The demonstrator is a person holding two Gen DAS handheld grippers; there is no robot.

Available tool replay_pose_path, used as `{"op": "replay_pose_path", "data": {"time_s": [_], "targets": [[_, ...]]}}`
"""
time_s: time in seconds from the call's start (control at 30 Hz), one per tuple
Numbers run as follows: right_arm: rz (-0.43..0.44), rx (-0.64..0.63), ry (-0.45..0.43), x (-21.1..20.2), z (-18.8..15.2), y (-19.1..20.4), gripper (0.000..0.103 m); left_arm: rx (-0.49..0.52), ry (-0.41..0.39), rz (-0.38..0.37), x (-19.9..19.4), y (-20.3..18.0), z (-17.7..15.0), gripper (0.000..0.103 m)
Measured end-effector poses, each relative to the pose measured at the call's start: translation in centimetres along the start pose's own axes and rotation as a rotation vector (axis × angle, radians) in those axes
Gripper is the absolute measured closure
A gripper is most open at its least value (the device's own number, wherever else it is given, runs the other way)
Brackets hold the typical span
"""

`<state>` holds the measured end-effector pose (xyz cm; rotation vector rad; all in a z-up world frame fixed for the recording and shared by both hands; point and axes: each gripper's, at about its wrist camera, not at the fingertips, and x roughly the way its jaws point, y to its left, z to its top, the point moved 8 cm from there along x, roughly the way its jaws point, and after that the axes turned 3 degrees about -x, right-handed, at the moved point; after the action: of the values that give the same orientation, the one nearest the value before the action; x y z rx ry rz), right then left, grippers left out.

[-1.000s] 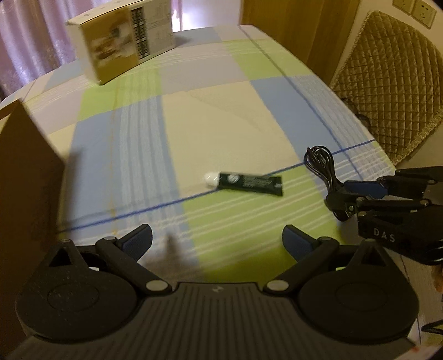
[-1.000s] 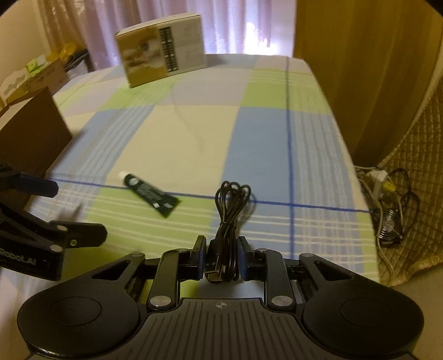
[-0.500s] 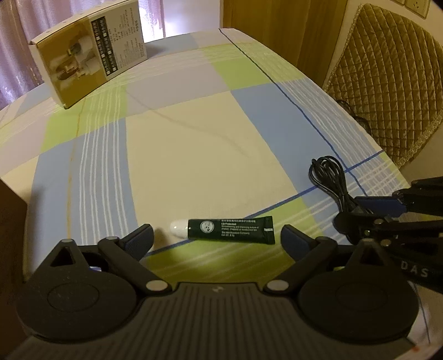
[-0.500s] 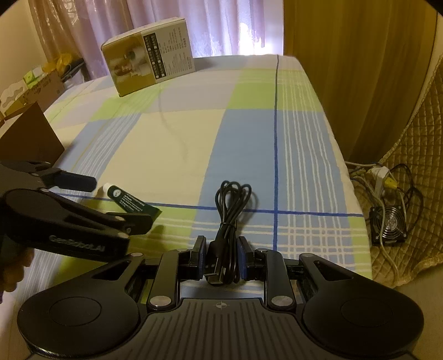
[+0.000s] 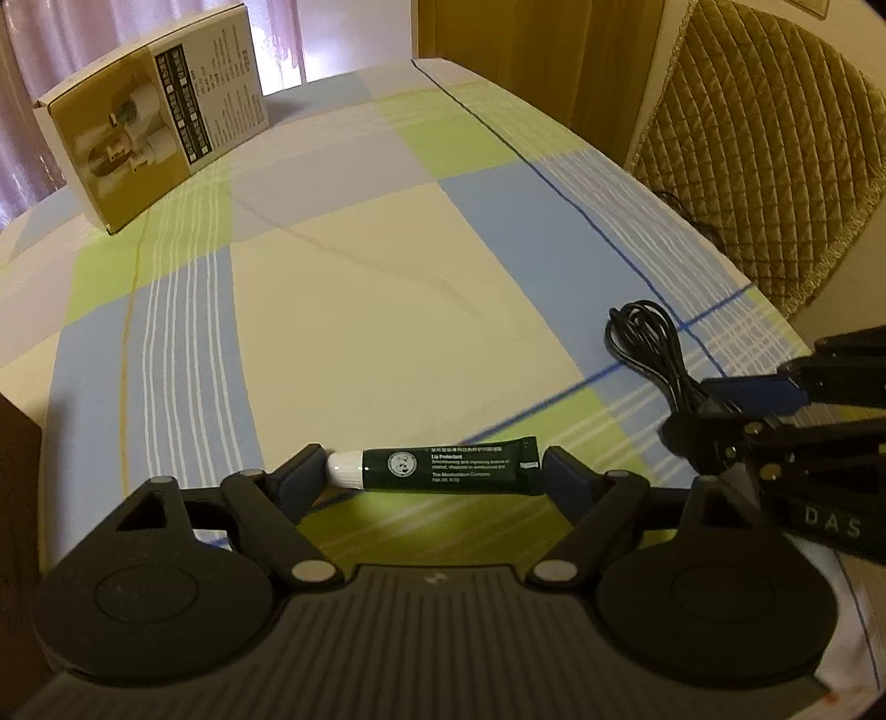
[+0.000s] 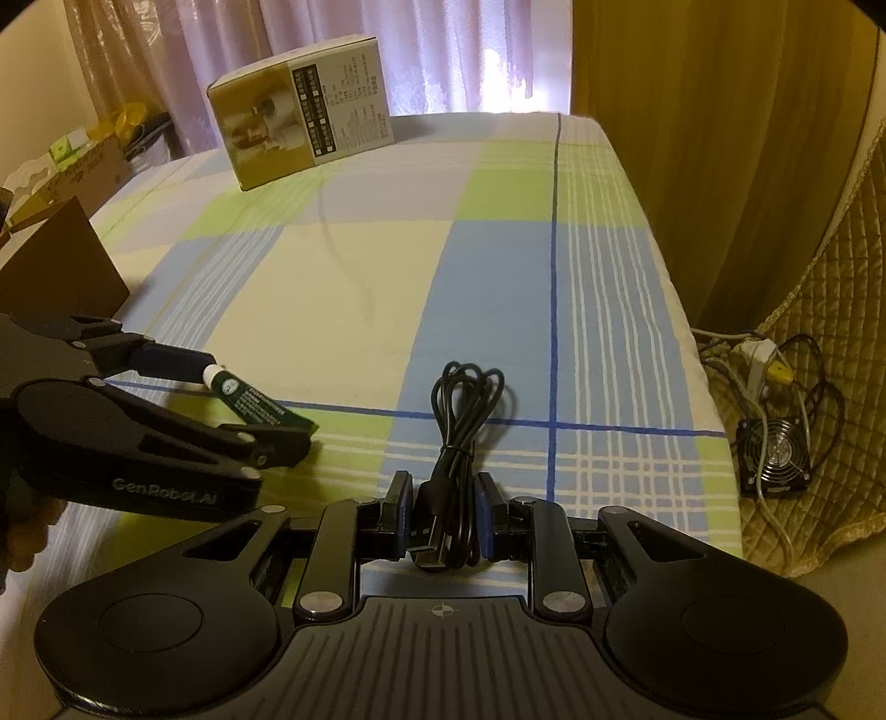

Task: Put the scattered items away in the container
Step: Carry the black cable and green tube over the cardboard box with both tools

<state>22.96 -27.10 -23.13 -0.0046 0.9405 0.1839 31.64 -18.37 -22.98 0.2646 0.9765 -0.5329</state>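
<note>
On a table spread with a checked cloth (image 5: 360, 310) of cream, blue and green squares, two hand-held grippers work side by side over the scattered items. The left gripper (image 5: 431, 471) sits low over the cloth with its jaws spread wide along the length of a dark green tube of lip balm (image 5: 443, 464), which lies flat between the blue pads; the left pad is touching or all but touching the tube's white cap, while the right pad stands just off the crimped end, so the tube is bracketed but not yet squeezed. Seen from the right wrist, the same tube (image 6: 255, 401) lies across a blue line in the cloth, with the left gripper (image 6: 252, 404) reaching in from the left edge. The right gripper (image 6: 441, 523) has its jaws drawn in around a bundled black cable (image 6: 459, 437); the pads are close on either side of the plug end, though whether they actually press on it cannot be told, and the looped end lies out ahead on the cloth. From the left wrist, that cable (image 5: 648, 349) shows at the right of the table, running into the right gripper (image 5: 720, 412). A brown cardboard wall, which may be the container (image 6: 55, 266), stands at the table's left edge, near the left gripper. At the far end stands a printed product box (image 5: 149, 116), well apart from both items. Beside the table are a quilted chair cover (image 5: 764, 144), curtains (image 6: 443, 50), and, on the floor, a small fan (image 6: 778, 451) amid loose wires.
</note>
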Motion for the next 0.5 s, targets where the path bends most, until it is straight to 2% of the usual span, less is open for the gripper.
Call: {"op": "replay_pose_path", "data": {"time_s": [0.27,0.5], "targets": [[0.080,-0.055,0.028,-1.2,-1.8,2.7,0.083,-0.012,0.042,-0.007,-2.6,1.4,-3.7,0.021],[0.157,-0.122,0.067,-2.7,-4.2,5.6,0.083,-0.047,0.091,0.004,-6.5,2.5,-9.1,0.021]]}}
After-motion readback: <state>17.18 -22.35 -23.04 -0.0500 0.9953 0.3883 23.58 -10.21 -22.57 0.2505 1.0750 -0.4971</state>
